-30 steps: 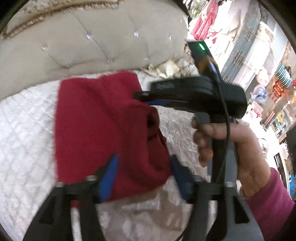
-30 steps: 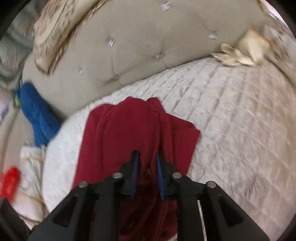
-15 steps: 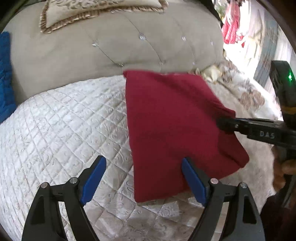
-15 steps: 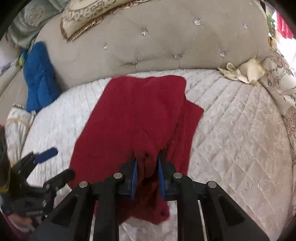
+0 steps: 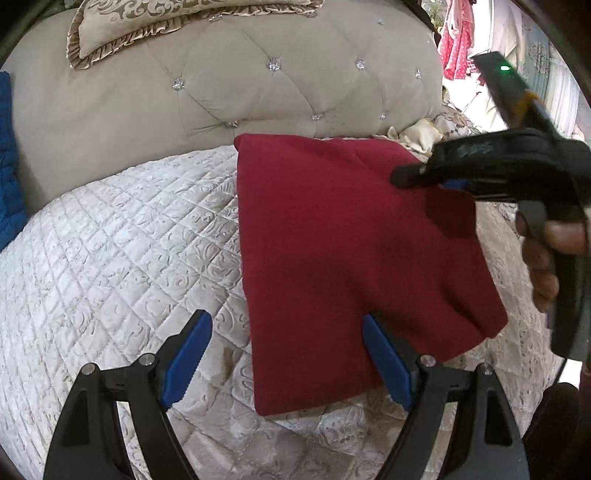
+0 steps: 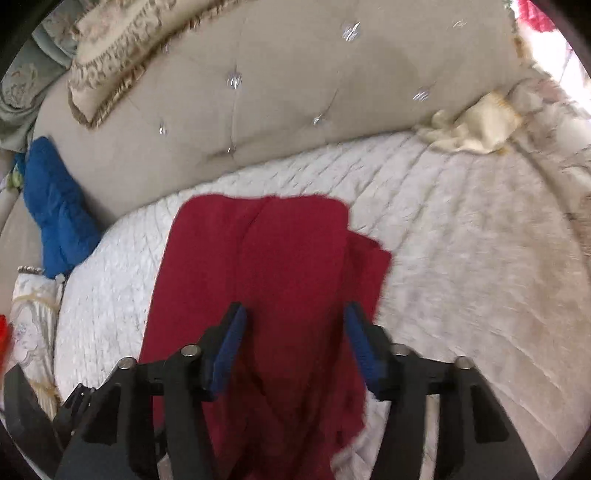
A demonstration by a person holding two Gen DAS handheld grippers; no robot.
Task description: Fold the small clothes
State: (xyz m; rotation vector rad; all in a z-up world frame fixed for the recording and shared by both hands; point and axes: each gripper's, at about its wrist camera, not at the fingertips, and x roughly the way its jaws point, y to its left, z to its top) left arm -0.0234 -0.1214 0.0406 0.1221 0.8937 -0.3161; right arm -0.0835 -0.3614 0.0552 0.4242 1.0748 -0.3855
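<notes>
1. Down at the bottom of the left wrist view, the left gripper (image 5: 285, 319) is hanging released, with its blue pads (image 5: 184, 350) spread wide and pinching nothing.
2. The red cloth (image 5: 351, 258) is lying folded and pretty flat on the white quilt (image 5: 129, 240), filling the middle and right of that frame. Its near left corner is sitting in the gap between the left pads. The right-hand pad is overlapping the cloth's lower edge in the picture, but I can't tell if it's actually touching.
3. Over at the right edge of the same frame, a hand (image 5: 546, 258) is holding the right gripper (image 5: 406, 177) above the cloth's far right part. From this side angle the claw looks blurry, so no telling its state here.
4. In the right wrist view it's clearer: the right gripper's jaws are opening, standing apart at lower centre, and the pads aren't squeezing the fabric. The cloth (image 6: 258, 266) is showing between them and running on up to mid-frame, rumpled along its right side where layers are stacking.
5. The cloth's far edge is resting close to the tufted beige headboard (image 5: 258, 92), which is curving across the top of both frames.
6. A frilly pillow (image 5: 166, 22) is sitting at the upper left, on top of the headboard.
7. A blue garment (image 6: 55, 206) is bunching up at the left edge of the right wrist view, well apart from the red one, and a cream cloth (image 6: 476, 125) is lying crumpled at the upper right.
</notes>
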